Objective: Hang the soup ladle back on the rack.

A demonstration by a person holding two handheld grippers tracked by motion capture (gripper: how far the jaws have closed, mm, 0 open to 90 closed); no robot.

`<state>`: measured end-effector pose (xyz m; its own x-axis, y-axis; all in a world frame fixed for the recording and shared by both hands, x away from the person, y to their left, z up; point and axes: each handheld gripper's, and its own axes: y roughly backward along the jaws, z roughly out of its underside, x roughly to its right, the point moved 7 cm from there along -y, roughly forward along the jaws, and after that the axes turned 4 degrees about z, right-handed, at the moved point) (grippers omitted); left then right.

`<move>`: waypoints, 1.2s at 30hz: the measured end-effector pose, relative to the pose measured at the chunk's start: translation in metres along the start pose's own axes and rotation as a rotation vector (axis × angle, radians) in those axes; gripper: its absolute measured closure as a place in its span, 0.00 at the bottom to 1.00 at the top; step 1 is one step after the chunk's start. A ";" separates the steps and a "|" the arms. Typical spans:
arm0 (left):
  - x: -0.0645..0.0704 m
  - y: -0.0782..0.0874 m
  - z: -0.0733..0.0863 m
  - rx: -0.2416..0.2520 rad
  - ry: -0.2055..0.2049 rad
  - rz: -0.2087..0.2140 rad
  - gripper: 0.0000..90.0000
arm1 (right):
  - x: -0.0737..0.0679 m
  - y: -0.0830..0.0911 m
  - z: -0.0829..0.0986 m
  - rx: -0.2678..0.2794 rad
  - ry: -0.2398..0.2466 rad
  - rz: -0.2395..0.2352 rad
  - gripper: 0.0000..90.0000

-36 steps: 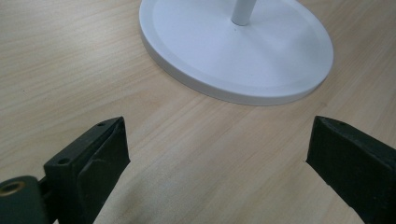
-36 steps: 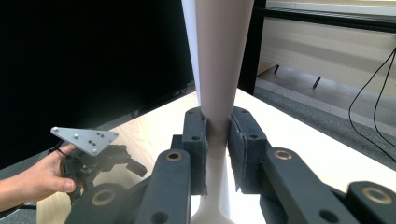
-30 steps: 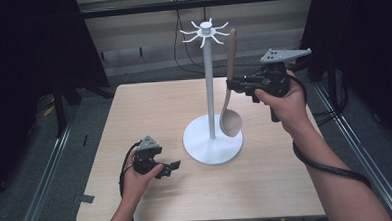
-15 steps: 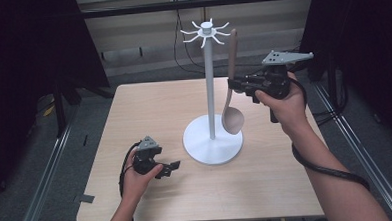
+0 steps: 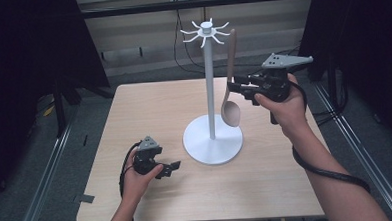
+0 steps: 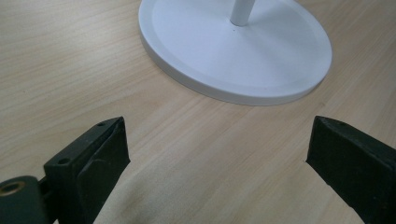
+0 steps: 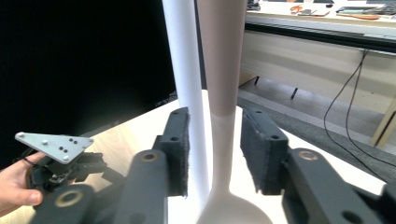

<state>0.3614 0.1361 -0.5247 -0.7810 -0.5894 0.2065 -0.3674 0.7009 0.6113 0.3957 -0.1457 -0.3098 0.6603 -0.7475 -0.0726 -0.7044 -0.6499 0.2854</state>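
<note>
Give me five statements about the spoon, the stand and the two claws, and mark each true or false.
1. The wooden spoon hangs upright beside the white stand, bowl downward. True.
2. The right claw is clamped shut on the stand's pole. False: its pads sit either side of the spoon's handle with gaps showing, and the pole stands behind.
3. The left claw is open and holds nothing. True.
4. The left claw rests on the stand's round base. False: it is low over the bare table, short of the base.
5. The spoon lies flat on the table. False: it is off the table, up beside the pole.
</note>
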 end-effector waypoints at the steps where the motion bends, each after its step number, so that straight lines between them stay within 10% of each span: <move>1: 0.000 0.000 0.000 0.000 -0.001 0.000 0.06 | 0.000 0.000 0.000 -0.002 0.001 0.001 0.65; 18: 0.000 0.000 0.000 0.001 0.000 0.000 0.06 | 0.004 0.006 0.014 -0.016 -0.015 0.035 0.31; 36: 0.002 -0.002 -0.002 -0.002 -0.004 0.002 0.06 | 0.008 0.014 0.040 -0.060 -0.011 0.052 0.21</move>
<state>0.3613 0.1325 -0.5242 -0.7839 -0.5861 0.2048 -0.3645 0.7016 0.6123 0.3806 -0.1657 -0.3448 0.6200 -0.7818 -0.0661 -0.7208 -0.6008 0.3457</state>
